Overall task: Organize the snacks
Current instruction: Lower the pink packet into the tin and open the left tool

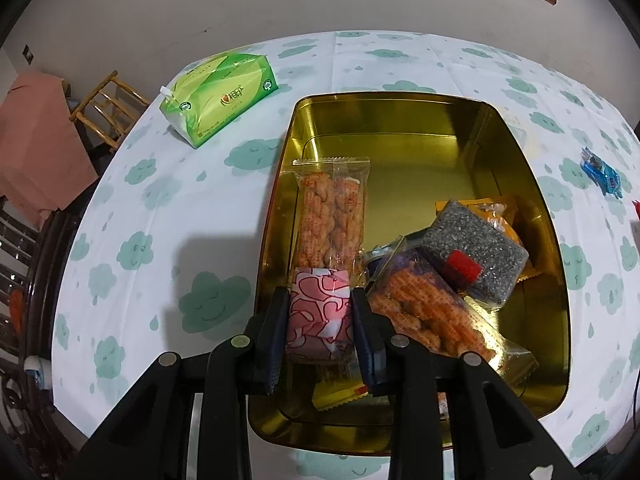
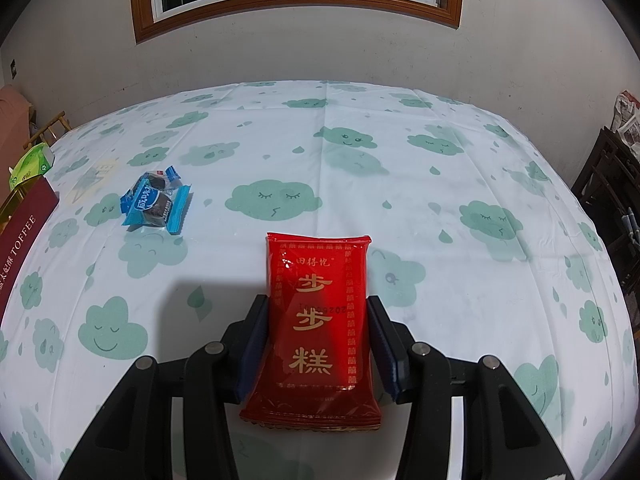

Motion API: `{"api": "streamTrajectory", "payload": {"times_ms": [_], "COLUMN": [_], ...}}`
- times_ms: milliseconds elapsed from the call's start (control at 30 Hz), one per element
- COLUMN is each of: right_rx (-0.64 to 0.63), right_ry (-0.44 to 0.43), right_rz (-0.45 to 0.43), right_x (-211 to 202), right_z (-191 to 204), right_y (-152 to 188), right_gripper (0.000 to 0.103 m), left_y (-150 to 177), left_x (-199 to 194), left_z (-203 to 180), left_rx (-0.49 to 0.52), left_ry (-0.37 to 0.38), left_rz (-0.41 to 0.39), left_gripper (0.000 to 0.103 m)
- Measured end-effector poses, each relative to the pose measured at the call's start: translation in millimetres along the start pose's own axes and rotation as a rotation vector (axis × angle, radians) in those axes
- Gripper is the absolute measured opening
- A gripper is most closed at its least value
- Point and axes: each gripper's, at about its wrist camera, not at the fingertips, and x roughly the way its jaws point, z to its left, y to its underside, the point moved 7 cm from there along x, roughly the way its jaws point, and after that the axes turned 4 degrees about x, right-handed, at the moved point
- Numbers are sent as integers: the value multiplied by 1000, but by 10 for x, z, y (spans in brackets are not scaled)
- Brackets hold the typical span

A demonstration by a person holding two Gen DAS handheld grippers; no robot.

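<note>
The table [image 2: 400, 168], under a cloud-print cloth, fills both views. The gold tin [image 1: 520, 152] takes the centre and right of the left wrist view, open-topped so snacks can be dropped in; several packets already lie in its lower half. The green tissue pack [image 1: 220, 96] lies at upper left, apart from the tin. In the right wrist view the right claw [image 2: 318, 340] pinches the red cake packet [image 2: 318, 312] at lower centre, seemingly awaiting its turn. The blue candies [image 2: 154, 204] wait at centre left. The left claw [image 1: 320, 328] holds the pink packet [image 1: 318, 312] over the tin's lower left; whether its pads still press, I cannot tell.
</note>
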Motion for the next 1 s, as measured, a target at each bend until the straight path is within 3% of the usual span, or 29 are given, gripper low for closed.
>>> {"api": "streamTrajectory", "payload": {"times_ms": [233,367,567,833,1000], "right_rx": [0,0,0,-3,-11], "right_ry": [1,1,1,2,5], "right_rz": [0,0,0,3,48], "right_x": [-1,-3,-5,-3,21], "right_z": [-2,3,5,2,-24], "right_y": [2,1,1,2,-26], "right_gripper": [50,50,50,50,50], "left_y": [8,6,-22,-24,-11], "left_x": [-40,-82,-181,-335,-402], "left_z": [-8,-11,-67,-145,-194], "left_rx": [6,8,27,45,45], "left_ry": [-3,-17,-48,-73,-71], "left_rz": [-8,-21,-56,-97,-114], "left_gripper": [31,43,51,56,58]}}
